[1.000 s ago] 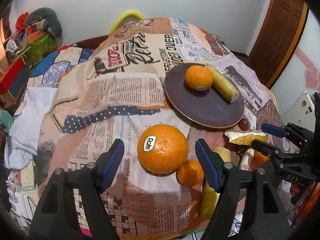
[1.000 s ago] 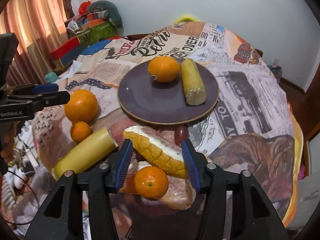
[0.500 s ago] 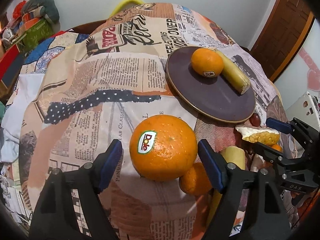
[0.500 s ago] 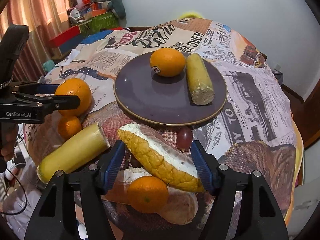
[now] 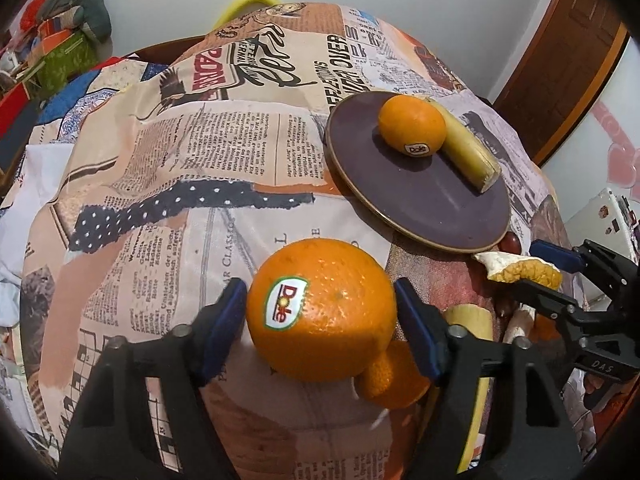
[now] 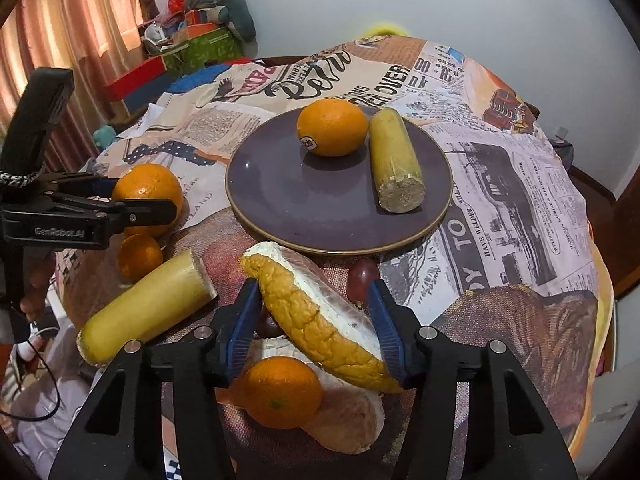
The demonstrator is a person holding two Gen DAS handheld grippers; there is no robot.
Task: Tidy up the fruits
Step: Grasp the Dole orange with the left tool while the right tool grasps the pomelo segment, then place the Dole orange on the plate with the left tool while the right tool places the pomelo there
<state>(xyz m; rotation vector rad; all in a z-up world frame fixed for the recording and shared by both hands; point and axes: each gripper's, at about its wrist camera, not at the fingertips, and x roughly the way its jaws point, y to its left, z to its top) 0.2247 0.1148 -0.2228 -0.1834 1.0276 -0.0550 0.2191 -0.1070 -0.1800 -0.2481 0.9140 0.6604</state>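
Note:
A large orange [image 5: 320, 312] with a Dole sticker sits between the blue pads of my left gripper [image 5: 320, 306]. The jaws are closing and both pads touch its sides. In the right wrist view that orange [image 6: 148, 192] shows behind the left gripper [image 6: 136, 200]. My right gripper [image 6: 314, 316] is closing on a plastic-wrapped pomelo wedge [image 6: 312, 320], with both pads against it. A dark purple plate [image 6: 280, 200] carries another orange [image 6: 332, 128] and a cut yellow stalk [image 6: 394, 164].
A small mandarin [image 5: 396, 376] lies against the large orange, and a second yellow stalk [image 6: 148, 308] lies beside it. Under the right gripper are a mandarin [image 6: 280, 392], another wrapped wedge [image 6: 348, 424] and a dark grape [image 6: 362, 280]. Newspaper-print cloth covers the round table, whose edge falls away at right.
My left gripper came down around the large orange and its pads closed in to touch it. The right jaws widened, then narrowed onto the pomelo wedge.

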